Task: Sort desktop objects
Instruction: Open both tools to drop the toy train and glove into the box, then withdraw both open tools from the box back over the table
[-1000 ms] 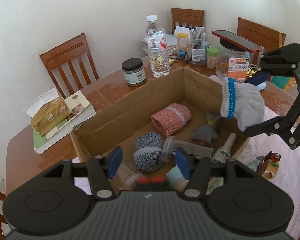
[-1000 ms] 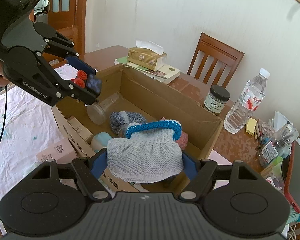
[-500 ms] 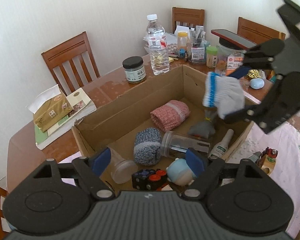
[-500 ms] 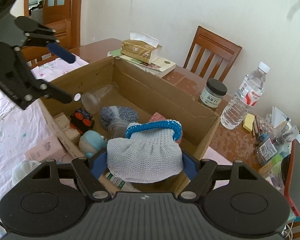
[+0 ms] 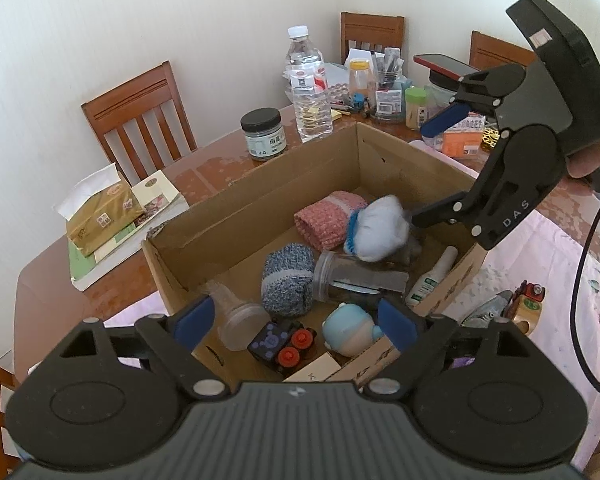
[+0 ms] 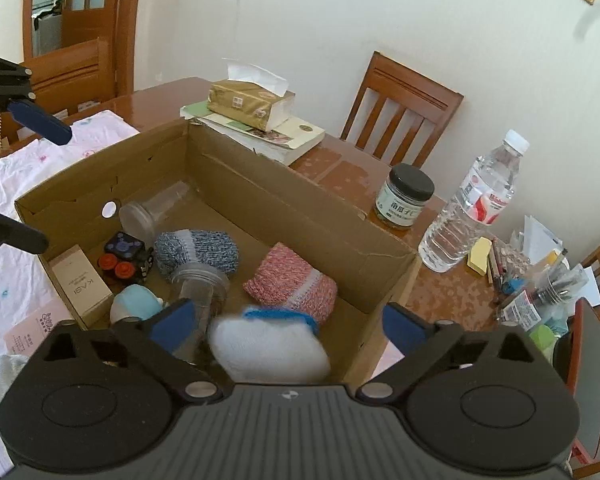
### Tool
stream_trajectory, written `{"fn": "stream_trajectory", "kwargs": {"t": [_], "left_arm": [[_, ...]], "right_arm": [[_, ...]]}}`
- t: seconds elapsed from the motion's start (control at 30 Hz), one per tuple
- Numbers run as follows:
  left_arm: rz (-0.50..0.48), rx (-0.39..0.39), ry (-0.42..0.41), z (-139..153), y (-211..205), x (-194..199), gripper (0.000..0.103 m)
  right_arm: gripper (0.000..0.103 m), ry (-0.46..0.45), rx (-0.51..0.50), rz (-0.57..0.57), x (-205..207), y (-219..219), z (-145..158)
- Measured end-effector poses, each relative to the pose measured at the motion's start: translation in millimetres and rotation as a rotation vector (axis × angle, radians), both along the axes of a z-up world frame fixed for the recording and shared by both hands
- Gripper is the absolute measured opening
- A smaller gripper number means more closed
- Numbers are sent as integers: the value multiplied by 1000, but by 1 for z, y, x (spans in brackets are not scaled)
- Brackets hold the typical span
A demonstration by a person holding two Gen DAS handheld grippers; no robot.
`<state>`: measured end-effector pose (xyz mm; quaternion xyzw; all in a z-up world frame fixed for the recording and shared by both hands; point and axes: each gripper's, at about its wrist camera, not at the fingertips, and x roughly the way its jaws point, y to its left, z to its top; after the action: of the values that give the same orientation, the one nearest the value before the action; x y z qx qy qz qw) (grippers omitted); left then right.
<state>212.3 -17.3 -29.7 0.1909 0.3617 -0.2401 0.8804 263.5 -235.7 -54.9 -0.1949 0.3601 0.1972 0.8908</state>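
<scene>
Blurred, white knit glove [image 6: 268, 350] w/ blue cuff — bunched inside cardboard box [image 6: 300, 208].

Both wrist views look steeply down, sharing the cardboard box [image 5: 260, 208]

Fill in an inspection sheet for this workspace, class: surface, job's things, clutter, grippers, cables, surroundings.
Surface: wooden table, pink cloth on one side.
Job's things: cardboard box holds rolled socks, jars, toy car; white glove blurred, dropping in.
Clutter: water bottle, tissue pack, books, pens.
Grippers: right gripper opening, pads off the glove; left gripper opening, nothing between its jaws.
Cables: black cable by right gripper.
Surroundings: chairs, white wall, door.
</scene>
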Motion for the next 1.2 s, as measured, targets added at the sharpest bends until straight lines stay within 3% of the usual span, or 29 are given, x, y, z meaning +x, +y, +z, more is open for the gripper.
{"fn": "stream_trajectory", "kwargs": {"t": [1.2], "left_arm": [[-5, -29, 29, -5, -10, -47, 95]], "right_arm": [[103, 9, 44, -37, -54, -10, 6]]}}
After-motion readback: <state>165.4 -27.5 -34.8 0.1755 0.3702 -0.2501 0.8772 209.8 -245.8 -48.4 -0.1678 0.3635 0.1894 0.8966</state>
